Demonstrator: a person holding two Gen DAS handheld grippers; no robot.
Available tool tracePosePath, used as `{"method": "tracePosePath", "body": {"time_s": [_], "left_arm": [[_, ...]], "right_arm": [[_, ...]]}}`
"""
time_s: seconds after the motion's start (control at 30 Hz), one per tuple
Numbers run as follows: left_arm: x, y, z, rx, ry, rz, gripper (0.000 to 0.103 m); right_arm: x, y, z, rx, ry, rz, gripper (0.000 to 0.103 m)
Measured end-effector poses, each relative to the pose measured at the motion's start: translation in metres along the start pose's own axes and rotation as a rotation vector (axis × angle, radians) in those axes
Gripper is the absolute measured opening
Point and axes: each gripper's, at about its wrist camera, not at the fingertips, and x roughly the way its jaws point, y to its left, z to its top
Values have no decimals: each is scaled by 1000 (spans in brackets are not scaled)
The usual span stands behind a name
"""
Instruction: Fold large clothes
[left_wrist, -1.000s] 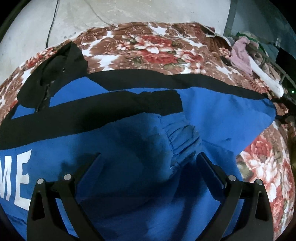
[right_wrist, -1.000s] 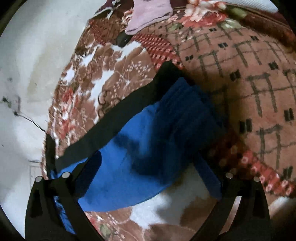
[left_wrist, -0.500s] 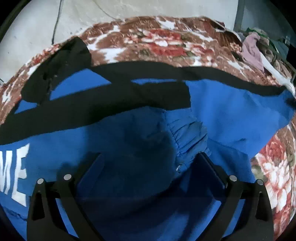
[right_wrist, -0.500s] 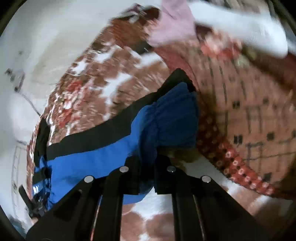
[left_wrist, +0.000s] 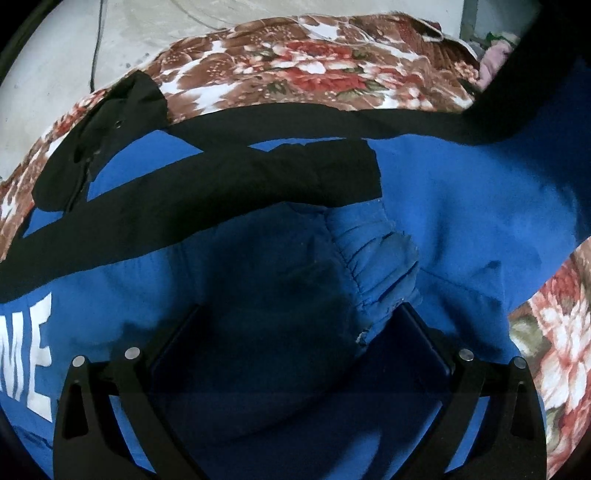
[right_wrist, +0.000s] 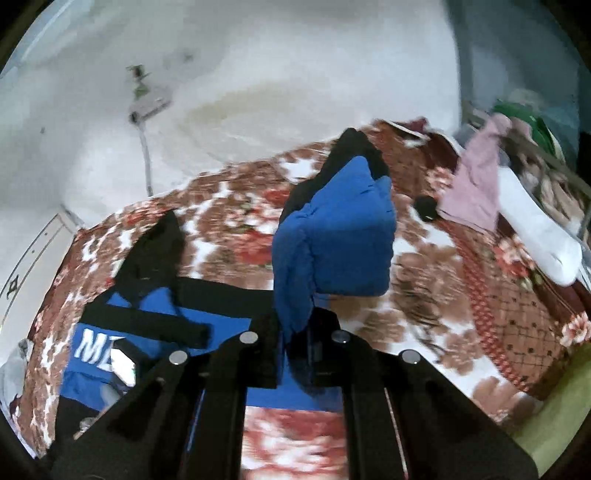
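We log a blue jacket (left_wrist: 461, 206) with black stripes lying spread over a floral blanket (left_wrist: 295, 62). In the left wrist view it fills the frame from 9 o'clock to 3 o'clock; white letters (left_wrist: 33, 354) sit at 8 o'clock. One sleeve lies folded across the body, its gathered cuff (left_wrist: 373, 254) just right of centre. The left gripper (left_wrist: 299, 350) hovers over this cuff, fingers spread wide and closed on nothing; whether the tips touch cloth we cannot tell.

In the right wrist view, the right gripper (right_wrist: 295, 332) has its fingers pressed together, pinching the other sleeve (right_wrist: 340, 236) near its cuff. That sleeve rises off the blanket toward 12 o'clock, blue face toward us, black stripe behind. The jacket body lies at 8 o'clock. At 2 o'clock we note a pink cloth (right_wrist: 476, 184) and a white cloth (right_wrist: 535, 229) on the blanket, well apart from the jacket. A small black object (right_wrist: 425, 207) sits just left of the pink cloth.
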Motion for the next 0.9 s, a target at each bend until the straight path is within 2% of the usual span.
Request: {"method": "tracePosePath", "body": {"time_s": [0.13, 0.17, 0.27, 0.33, 0.47, 0.6, 0.73, 0.9], "left_arm": [[-9, -1, 0, 86, -11, -25, 98], [-20, 0, -3, 117, -43, -41, 98], [-48, 18, -15, 102, -102, -77, 98], [-59, 29, -23, 107, -98, -99, 98], [-81, 63, -48, 150, -100, -20, 98], [-106, 127, -76, 27, -126, -29, 98], [-119, 189, -106, -67, -146, 21, 98], [-136, 254, -143, -151, -190, 72, 98]], "right_arm": [[4, 74, 9, -57, 1, 17, 9], [5, 89, 10, -67, -1, 26, 9], [10, 139, 13, -113, 6, 60, 9], [15, 171, 13, -147, 10, 78, 9], [30, 242, 7, -243, 23, 104, 9], [60, 316, -9, -317, 73, 148, 9], [90, 379, -37, -358, 114, 213, 9], [127, 456, -78, -447, 173, 219, 9]]}}
